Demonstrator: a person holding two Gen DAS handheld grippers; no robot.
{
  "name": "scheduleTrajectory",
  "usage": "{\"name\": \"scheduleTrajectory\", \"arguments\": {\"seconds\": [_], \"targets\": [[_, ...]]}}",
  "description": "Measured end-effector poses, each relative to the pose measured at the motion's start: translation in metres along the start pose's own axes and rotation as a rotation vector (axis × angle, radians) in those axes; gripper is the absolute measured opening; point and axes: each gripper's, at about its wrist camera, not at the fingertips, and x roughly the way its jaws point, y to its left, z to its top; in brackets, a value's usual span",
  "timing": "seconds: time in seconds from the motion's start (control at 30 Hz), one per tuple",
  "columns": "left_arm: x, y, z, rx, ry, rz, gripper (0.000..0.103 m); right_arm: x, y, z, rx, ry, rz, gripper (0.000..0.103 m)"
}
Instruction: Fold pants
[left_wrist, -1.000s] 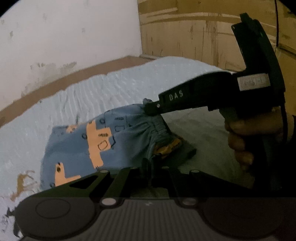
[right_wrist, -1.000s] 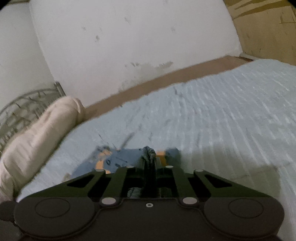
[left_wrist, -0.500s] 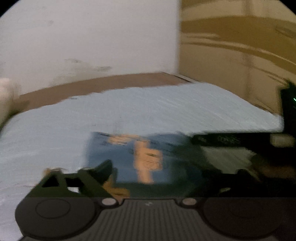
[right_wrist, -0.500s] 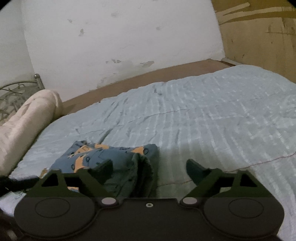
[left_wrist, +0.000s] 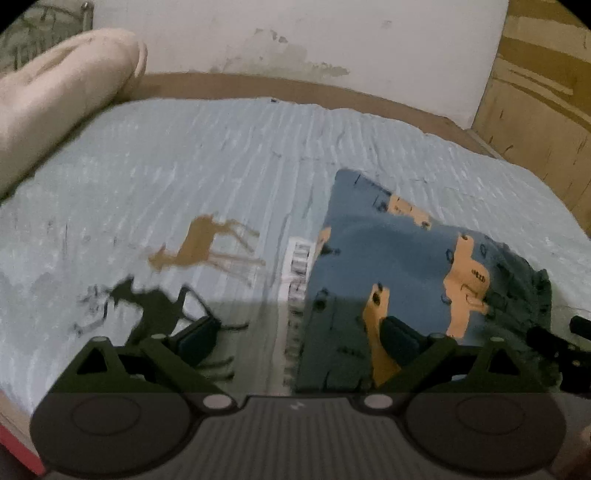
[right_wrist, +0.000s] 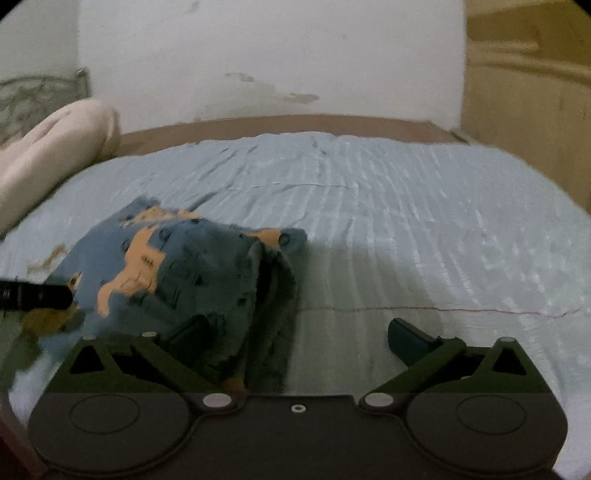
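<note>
Nearest, 2 dark claws: the left claw (left_wrist: 297, 334) gapes empty, and the right claw (right_wrist: 299, 334) is opening, its jaws astride the cloth's edge without pressing it. Just beyond, 1 pair of folded blue cotton pants with orange shapes (right_wrist: 192, 266) rests on the pale blue ribbed bed (right_wrist: 406, 206), seemingly let go so the fold settles. Farthest, 1 beige bolster pillow (left_wrist: 55, 96).

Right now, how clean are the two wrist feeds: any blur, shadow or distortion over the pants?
Left wrist view: fisheye bends the bed; near half of the pants is in shadow, the print slightly smeared. Right wrist view: soft motion blur overall; shadow covers the pants near the camera; bedspread ridges glare faintly.
</note>
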Motion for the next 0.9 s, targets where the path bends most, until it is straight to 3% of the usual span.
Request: {"name": "scheduleTrajectory", "arguments": {"seconds": [0.33, 0.47, 0.6, 0.77, 0.9], "targets": [[-0.011, -0.003, -0.018, 0.054, -0.007, 0.002, 0.098, -0.017, 0.000, -0.017, 0.036, -0.083, 0.007, 0.102], [-0.010, -0.004, -0.020, 0.055, -0.010, 0.005, 0.099, -0.019, 0.007, 0.008, 0.003, -0.155, 0.019, 0.102], [-0.011, -0.004, -0.021, 0.058, -0.010, 0.004, 0.099, 0.007, 0.027, 0.047, -0.046, -0.171, 0.064, 0.102], [-0.011, -0.003, -0.020, 0.054, -0.009, 0.000, 0.099, 0.059, 0.068, 0.084, -0.103, -0.050, 0.134, 0.102], [-0.011, -0.002, -0.020, 0.055, -0.005, -0.006, 0.099, 0.085, 0.083, 0.082, -0.189, 0.030, 0.126, 0.102]]}}
